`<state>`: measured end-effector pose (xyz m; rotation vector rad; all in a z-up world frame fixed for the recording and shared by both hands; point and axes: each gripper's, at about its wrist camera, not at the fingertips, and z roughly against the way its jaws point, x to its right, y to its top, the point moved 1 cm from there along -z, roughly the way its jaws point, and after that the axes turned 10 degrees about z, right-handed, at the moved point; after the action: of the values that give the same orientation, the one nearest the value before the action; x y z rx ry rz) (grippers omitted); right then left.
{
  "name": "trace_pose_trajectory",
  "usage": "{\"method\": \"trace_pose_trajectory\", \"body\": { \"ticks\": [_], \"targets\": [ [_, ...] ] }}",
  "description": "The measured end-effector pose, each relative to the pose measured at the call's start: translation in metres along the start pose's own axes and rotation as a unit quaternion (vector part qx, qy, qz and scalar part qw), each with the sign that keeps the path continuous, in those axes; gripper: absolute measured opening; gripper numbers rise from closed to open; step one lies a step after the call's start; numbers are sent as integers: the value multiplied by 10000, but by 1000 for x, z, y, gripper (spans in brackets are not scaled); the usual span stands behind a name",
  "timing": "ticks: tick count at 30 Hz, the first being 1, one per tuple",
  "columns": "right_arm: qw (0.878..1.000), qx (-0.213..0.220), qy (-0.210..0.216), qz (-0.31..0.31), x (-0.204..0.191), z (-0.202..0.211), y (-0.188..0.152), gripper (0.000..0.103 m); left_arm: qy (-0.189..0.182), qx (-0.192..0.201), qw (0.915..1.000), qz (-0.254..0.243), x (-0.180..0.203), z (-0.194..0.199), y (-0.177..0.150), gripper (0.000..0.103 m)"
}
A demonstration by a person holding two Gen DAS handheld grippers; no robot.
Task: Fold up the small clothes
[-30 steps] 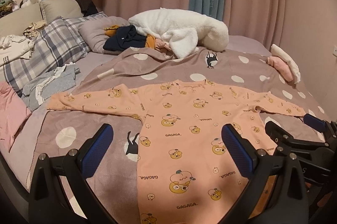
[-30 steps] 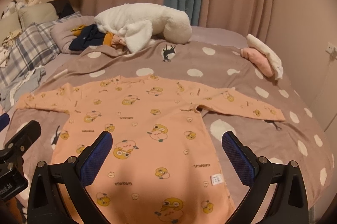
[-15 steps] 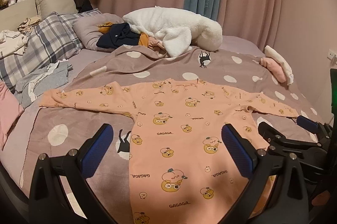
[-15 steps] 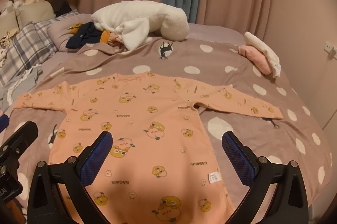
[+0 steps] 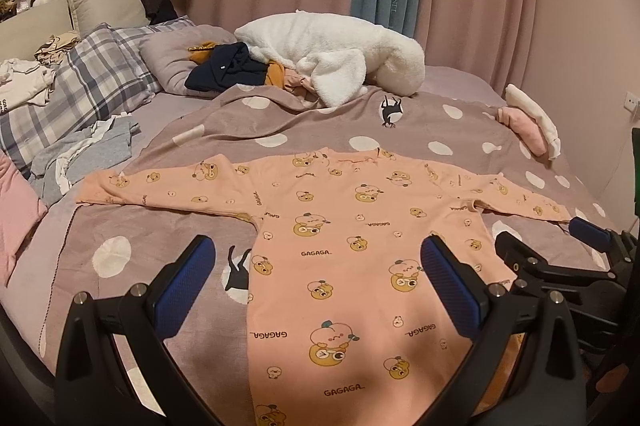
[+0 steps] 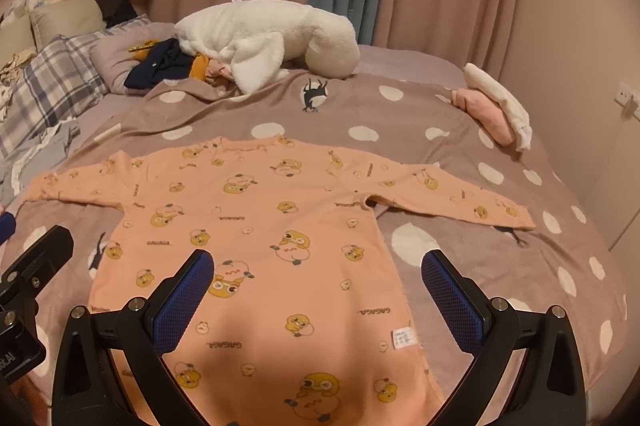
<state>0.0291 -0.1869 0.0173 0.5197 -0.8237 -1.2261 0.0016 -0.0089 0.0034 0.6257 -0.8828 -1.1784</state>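
Observation:
A small peach long-sleeved shirt (image 5: 344,246) with yellow cartoon prints lies flat on the spotted mauve blanket (image 5: 320,130), both sleeves spread out sideways. It also shows in the right wrist view (image 6: 264,234). My left gripper (image 5: 316,290) is open and empty, held above the shirt's lower left part. My right gripper (image 6: 316,294) is open and empty above the shirt's lower right part; it also shows at the right edge of the left wrist view (image 5: 560,254).
A white fleece garment (image 5: 336,58) and dark clothes (image 5: 228,70) lie at the far side of the bed. Folded pink and white clothes (image 5: 528,122) sit at the right edge. Plaid pillows (image 5: 80,82) and grey clothes (image 5: 80,154) lie on the left.
Both grippers have risen and drawn back a little from the shirt, so more of the bed shows. Both stay open. The shirt has not moved.

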Motion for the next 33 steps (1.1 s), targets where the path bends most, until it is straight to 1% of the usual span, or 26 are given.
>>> {"method": "trace_pose_trajectory", "body": {
  "ticks": [10, 18, 23, 28, 33],
  "targets": [
    [10000, -10, -19, 3, 1, 0, 1, 103, -23, -69, 10000, -2, -1, -2, -2, 103],
    [10000, -15, -29, 13, 1, 0, 1, 103, 67, -114, 9999, -44, -2, -4, -3, 103],
    [10000, -11, -19, 93, 0, -1, 1, 103, 111, -77, 9999, -80, -2, -4, -3, 103],
    [9998, 0, -29, 189, -2, 0, 1, 103, 51, -170, 9998, -22, -2, -5, -3, 103],
    [9998, -10, -40, 196, -3, 1, 1, 103, 50, -173, 9998, -23, -1, -5, -4, 103]
  ]
}}
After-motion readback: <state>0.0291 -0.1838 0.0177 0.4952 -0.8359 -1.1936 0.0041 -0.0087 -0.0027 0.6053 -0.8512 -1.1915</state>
